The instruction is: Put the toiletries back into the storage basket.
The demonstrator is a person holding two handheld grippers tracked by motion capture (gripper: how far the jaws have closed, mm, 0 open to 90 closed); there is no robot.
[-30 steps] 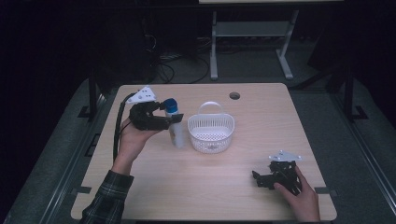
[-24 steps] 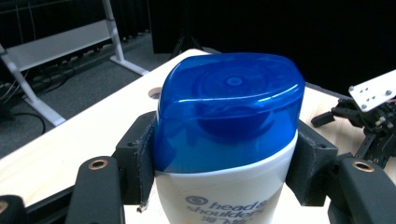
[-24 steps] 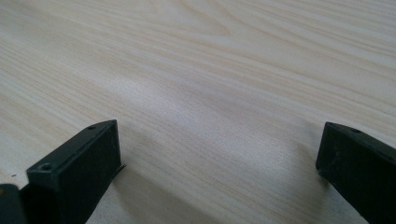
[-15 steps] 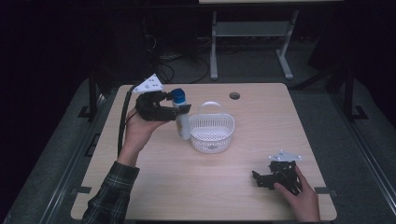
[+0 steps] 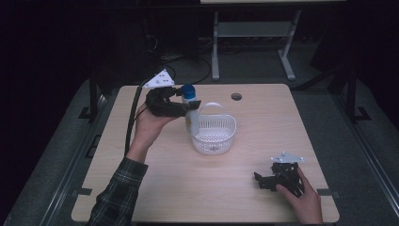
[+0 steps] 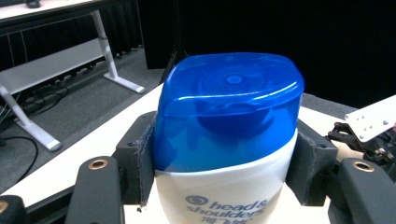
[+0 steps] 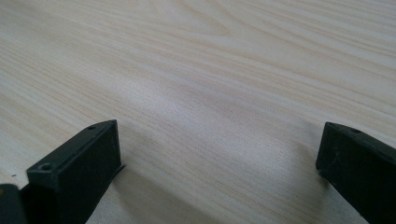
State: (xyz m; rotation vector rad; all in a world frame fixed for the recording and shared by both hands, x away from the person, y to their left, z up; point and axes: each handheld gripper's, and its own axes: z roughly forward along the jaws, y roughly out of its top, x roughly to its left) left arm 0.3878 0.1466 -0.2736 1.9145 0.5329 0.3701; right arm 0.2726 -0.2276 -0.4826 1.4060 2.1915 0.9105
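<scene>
Shampoo bottle [image 6: 224,154], white with a blue cap: pinched between the pads [image 6: 142,163] of the left tool [image 5: 181,107], gripped high, just under the cap, body hanging below. It is held off the worktop [image 5: 155,188], right at the near-left rim of the white basket [image 5: 214,134].

Risks, as judged from here:
- The grip sits at the neck, where the shoulder tapers. The bottle could swing or slide down through the pads if the hand tilts.
- The bottle's foot hangs close to the basket rim. A low pass could catch the rim and shove or tip the light basket.
- Letting go off-centre could leave the bottle leaning on the wall and toppling out.

Pose: left forearm reaches in from the near-left, hand under the tool, jaws level and pointing right toward the basket. Right tool [image 5: 277,178] rests on the worktop at the near-right, well apart, jaws spread with bare wood between them.
</scene>
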